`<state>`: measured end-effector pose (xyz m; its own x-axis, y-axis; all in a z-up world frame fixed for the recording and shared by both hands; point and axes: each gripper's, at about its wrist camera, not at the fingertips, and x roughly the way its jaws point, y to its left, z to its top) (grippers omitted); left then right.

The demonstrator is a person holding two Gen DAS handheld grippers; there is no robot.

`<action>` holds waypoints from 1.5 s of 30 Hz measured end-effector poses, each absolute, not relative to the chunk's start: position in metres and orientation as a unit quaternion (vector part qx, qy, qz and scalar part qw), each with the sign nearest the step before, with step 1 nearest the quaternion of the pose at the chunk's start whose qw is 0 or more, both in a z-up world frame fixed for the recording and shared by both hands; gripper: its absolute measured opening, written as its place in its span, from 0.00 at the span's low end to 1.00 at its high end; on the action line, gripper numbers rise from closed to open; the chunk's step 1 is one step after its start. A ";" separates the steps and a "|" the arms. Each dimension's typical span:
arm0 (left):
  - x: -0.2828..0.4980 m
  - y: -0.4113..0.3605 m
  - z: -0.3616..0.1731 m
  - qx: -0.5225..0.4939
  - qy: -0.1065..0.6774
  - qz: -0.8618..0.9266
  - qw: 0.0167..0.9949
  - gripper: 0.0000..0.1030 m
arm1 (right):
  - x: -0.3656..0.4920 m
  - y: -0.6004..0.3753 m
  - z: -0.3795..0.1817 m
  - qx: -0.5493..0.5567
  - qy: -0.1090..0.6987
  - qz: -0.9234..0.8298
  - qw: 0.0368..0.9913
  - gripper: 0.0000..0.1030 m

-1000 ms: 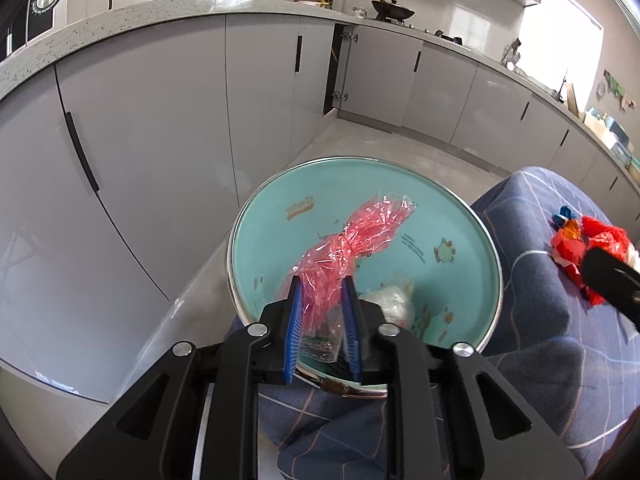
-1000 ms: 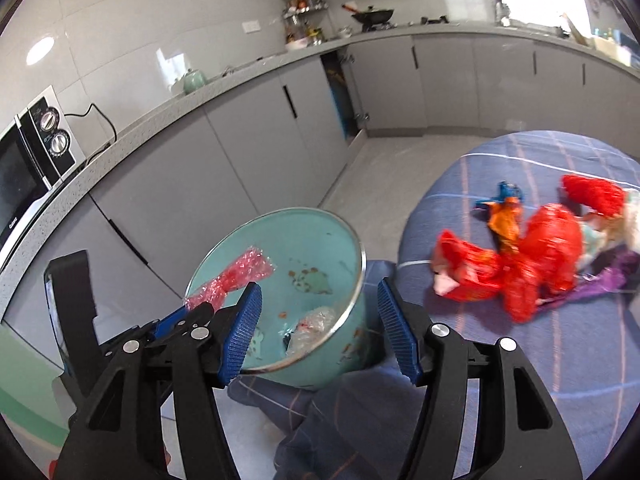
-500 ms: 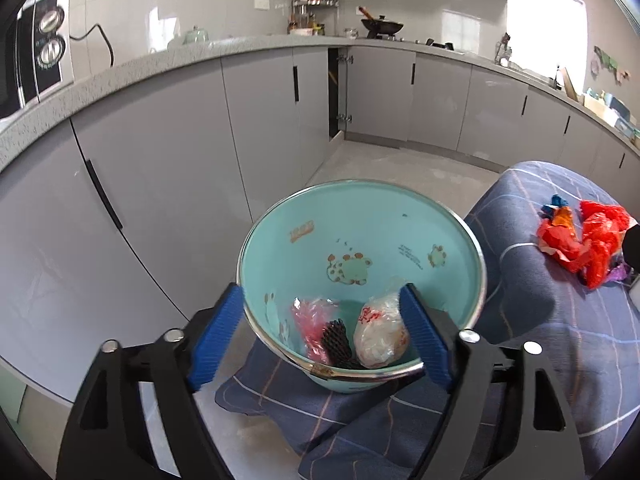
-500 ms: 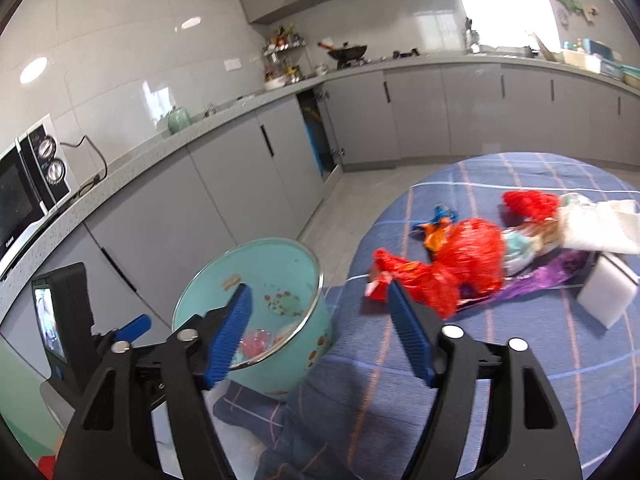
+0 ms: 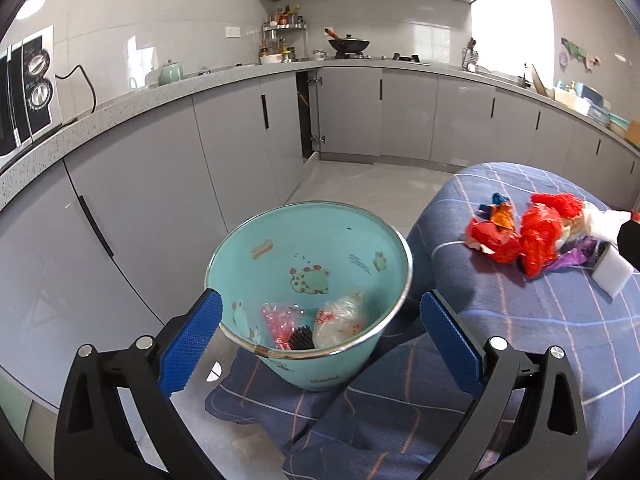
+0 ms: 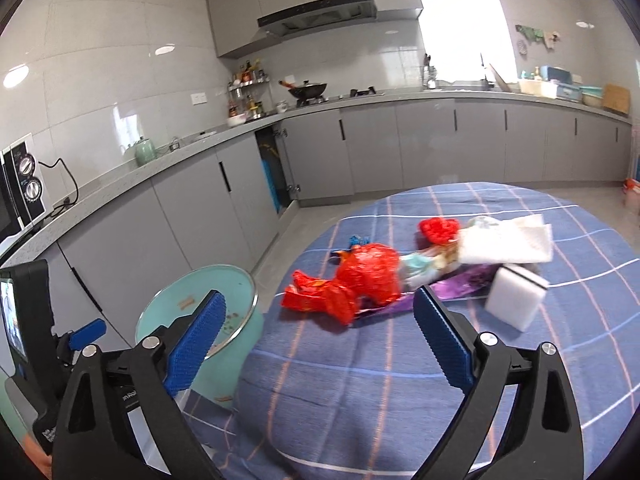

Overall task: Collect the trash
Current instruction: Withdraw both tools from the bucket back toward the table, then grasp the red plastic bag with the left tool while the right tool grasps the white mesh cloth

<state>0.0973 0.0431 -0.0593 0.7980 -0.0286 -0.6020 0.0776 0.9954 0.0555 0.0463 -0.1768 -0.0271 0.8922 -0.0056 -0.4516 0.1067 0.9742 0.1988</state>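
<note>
Left wrist view shows a pink crinkly plastic wrapper lying at the bottom of the round teal metal bucket, next to a clear plastic bag and a small black thing. The left hand-held gripper is wide open above the bucket and holds nothing. A pile of red plastic trash sits on the blue checked table, near a white sponge block. The right hand-held gripper is open too, close to the pile.
</note>
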 end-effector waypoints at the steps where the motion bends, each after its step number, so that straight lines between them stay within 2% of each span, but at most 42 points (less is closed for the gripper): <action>1: 0.095 0.041 -0.058 0.039 0.315 -0.031 0.948 0.95 | 0.044 -0.178 -0.027 0.107 0.229 -0.033 0.967 0.92; 14: 0.075 0.026 -0.042 0.048 0.296 -0.053 0.952 0.95 | 0.025 -0.203 -0.033 0.117 0.230 -0.064 0.964 0.94; 45: 0.068 0.008 -0.049 0.059 0.309 -0.082 0.946 0.95 | 0.002 -0.230 -0.045 0.136 0.238 -0.096 0.957 0.94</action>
<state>0.0676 0.0082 -0.0490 0.7960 -0.1180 -0.5937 0.1907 0.9798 0.0609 0.0023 -0.2298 -0.0451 0.8679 -0.1182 -0.4824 0.2482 0.9446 0.2150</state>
